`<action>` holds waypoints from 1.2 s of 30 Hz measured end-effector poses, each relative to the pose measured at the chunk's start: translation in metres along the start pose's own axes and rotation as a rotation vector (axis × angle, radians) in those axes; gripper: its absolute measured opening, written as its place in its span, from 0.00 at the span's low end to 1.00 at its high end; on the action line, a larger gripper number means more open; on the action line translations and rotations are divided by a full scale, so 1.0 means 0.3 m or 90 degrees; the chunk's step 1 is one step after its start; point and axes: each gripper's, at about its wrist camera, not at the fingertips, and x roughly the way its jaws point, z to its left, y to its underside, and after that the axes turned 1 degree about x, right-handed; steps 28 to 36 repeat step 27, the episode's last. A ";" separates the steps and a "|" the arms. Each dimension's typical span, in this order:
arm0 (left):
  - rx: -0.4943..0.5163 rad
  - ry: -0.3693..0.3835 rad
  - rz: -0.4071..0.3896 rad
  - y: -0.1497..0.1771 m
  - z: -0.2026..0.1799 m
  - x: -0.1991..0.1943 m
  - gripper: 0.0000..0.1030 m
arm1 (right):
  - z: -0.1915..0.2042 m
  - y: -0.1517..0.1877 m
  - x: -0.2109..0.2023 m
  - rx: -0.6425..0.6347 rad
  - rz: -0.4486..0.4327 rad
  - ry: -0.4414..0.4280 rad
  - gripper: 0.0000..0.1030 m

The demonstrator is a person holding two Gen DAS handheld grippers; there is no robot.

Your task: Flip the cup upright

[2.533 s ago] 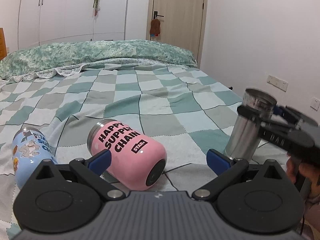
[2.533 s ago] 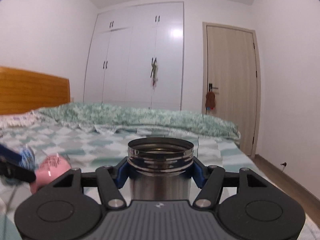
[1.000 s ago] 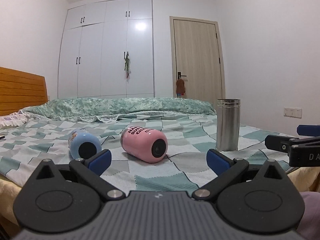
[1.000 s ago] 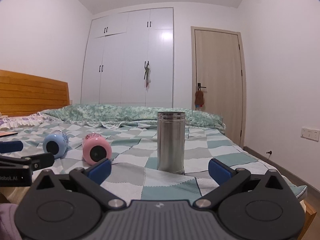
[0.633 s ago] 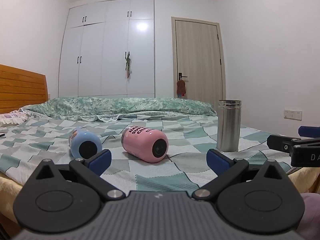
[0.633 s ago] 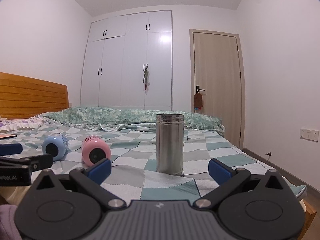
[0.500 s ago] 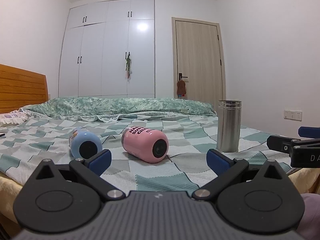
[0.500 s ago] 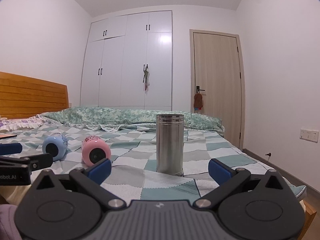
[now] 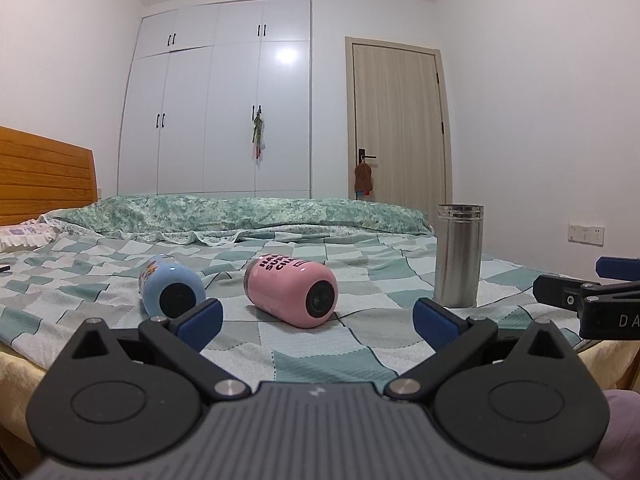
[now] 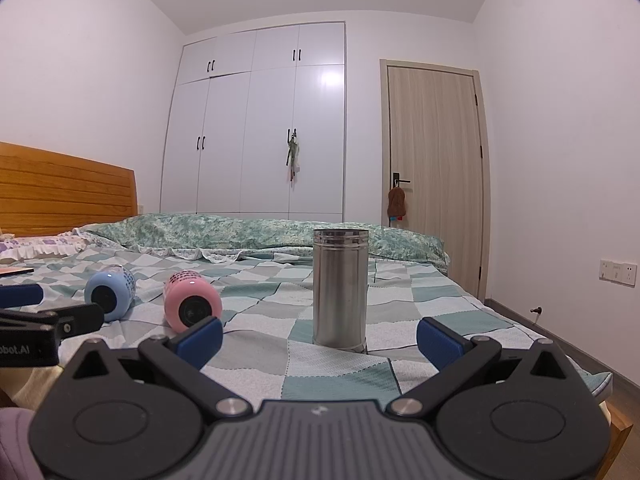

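A steel cup [image 9: 458,255] stands upright on the checked bedspread [image 9: 320,344], mouth up; it also shows in the right wrist view [image 10: 339,286]. A pink cup [image 9: 292,292] lies on its side, base toward me, also in the right wrist view [image 10: 192,305]. A blue cup [image 9: 171,291] lies on its side to its left, also in the right wrist view [image 10: 109,289]. My left gripper [image 9: 318,320] is open and empty, short of the cups. My right gripper [image 10: 320,338] is open and empty, pulled back from the steel cup.
The bed's near edge runs just ahead of both grippers. A folded green quilt [image 9: 240,216] lies along the far side. A wooden headboard [image 10: 60,192] is at the left. A wardrobe and a door [image 10: 436,184] stand behind. The right gripper's finger [image 9: 592,300] shows at the right.
2.5 s ago my right gripper was shut on the steel cup; it has let go and both grippers have drawn back and low from the bed. In the last second almost nothing moves.
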 end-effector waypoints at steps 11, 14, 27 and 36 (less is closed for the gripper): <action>-0.006 0.011 -0.006 -0.004 -0.003 -0.012 1.00 | 0.000 0.000 0.000 0.000 0.000 0.000 1.00; -0.003 0.013 -0.009 -0.004 -0.007 -0.014 1.00 | 0.000 0.000 0.000 0.000 0.000 0.000 1.00; -0.019 0.007 -0.005 -0.002 0.002 -0.011 1.00 | -0.002 0.000 0.000 -0.002 0.000 0.000 1.00; -0.019 0.007 -0.005 -0.002 0.002 -0.011 1.00 | -0.002 0.000 0.000 -0.002 0.000 0.000 1.00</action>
